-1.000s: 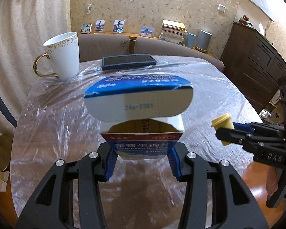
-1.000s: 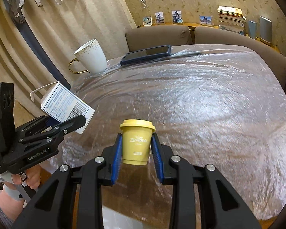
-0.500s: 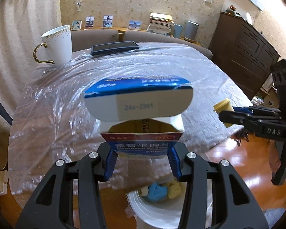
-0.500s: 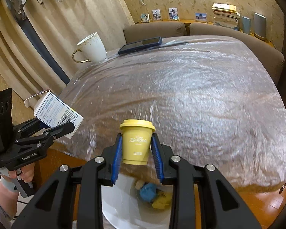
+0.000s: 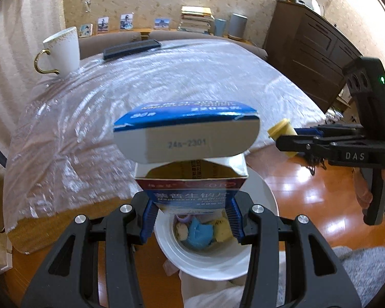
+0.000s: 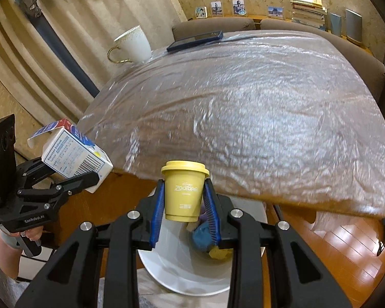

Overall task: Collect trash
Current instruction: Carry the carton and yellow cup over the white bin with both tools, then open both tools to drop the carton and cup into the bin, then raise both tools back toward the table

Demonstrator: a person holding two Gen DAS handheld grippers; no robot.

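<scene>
Left gripper (image 5: 191,214) clamps box (image 5: 190,169) stamped "24s-2301"; right gripper's (image 6: 184,211) cup (image 6: 184,191) reads "Zootopia".

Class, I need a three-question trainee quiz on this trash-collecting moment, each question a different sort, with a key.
1. True or false: the left gripper holds a medicine box whose top flap is open.
2. What does the right gripper grip? A) white mug B) yellow lidded cup C) phone
3. Fill in: below both grippers stands a white ____ with trash already inside.

Key: 1 true. 2 B, the yellow lidded cup. 3 bin.
</scene>
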